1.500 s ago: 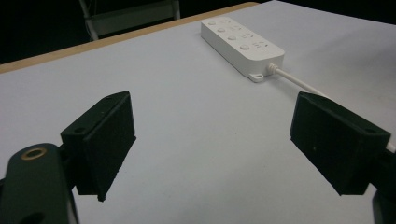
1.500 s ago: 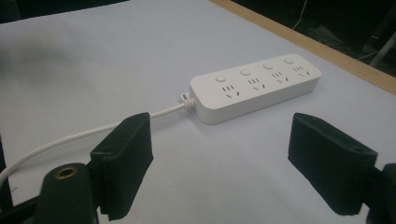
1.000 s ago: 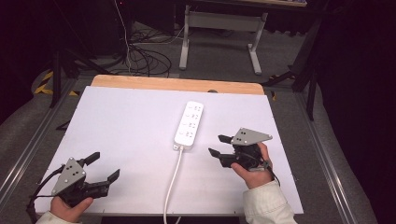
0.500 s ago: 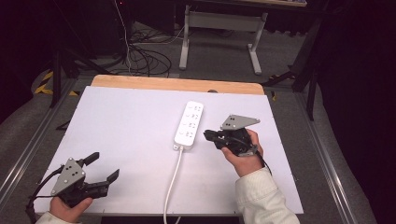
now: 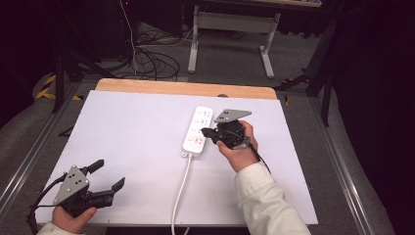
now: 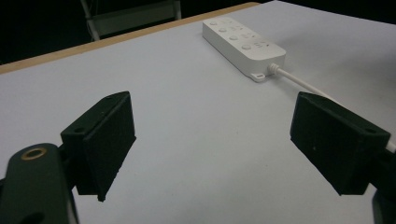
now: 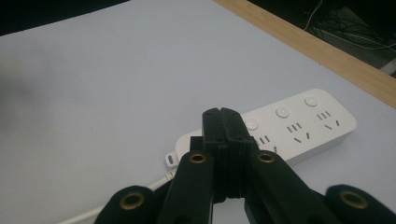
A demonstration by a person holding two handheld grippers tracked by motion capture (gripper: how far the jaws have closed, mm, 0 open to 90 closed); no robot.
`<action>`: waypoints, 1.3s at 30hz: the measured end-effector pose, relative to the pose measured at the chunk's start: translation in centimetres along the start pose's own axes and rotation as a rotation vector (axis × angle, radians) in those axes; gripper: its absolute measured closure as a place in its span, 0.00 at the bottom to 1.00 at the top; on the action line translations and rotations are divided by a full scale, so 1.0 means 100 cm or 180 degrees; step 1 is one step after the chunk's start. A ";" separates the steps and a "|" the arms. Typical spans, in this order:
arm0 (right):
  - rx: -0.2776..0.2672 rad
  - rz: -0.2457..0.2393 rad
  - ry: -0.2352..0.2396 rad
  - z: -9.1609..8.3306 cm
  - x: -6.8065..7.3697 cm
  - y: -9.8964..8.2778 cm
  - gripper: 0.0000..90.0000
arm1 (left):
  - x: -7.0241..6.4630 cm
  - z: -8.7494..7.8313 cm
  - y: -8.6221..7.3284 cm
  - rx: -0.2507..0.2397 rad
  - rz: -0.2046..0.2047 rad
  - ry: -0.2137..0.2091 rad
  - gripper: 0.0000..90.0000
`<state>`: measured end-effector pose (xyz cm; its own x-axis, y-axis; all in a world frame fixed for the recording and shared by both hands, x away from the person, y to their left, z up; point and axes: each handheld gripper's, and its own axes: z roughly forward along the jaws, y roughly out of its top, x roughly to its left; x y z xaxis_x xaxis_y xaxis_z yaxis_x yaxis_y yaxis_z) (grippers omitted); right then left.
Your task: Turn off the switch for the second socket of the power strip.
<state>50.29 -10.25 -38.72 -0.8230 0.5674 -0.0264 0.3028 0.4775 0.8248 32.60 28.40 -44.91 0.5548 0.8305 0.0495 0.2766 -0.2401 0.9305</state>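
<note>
Now hovering over the white power strip [image 5: 197, 130] mid-table, right gripper [image 5: 207, 133] jaws pressed together, seemingly to poke a switch, left gripper [image 5: 108, 176] parked wide apart near table's [image 5: 137, 127] front edge.

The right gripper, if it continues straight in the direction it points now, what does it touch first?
Most likely the white power strip. The right gripper, jaws shut, points at its near-cord end, over the button row. How high it sits above the strip is unclear.
</note>
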 end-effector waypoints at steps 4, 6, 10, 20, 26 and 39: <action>0.0013 0.0023 -0.0061 0.016 -0.005 0.003 1.00 | 0.000 0.000 0.000 0.0000 -0.0001 -0.0002 0.16; 0.0013 0.0028 -0.0065 0.019 -0.006 0.004 1.00 | 0.000 0.000 0.000 -0.0001 -0.0001 -0.0001 0.16; 0.0017 0.0064 -0.0095 0.033 -0.011 0.004 1.00 | 0.000 0.000 0.000 0.0002 0.0000 -0.0005 0.16; 0.0048 0.0085 -0.0203 0.056 -0.020 0.001 1.00 | 0.000 0.000 0.000 0.0001 -0.0004 -0.0012 0.16; 0.0070 0.0168 -0.0241 0.069 -0.027 -0.004 1.00 | 0.000 0.001 0.000 0.0005 -0.0005 -0.0019 0.16; 0.0131 0.0271 -0.0236 0.096 -0.032 -0.015 1.00 | 0.001 0.001 0.000 0.0011 0.0012 -0.0027 0.16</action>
<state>57.09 -6.39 -45.33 -0.7561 0.6545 -0.0002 0.3909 0.4518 0.8019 32.72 28.41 -44.93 0.5626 0.8252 0.0499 0.2772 -0.2452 0.9290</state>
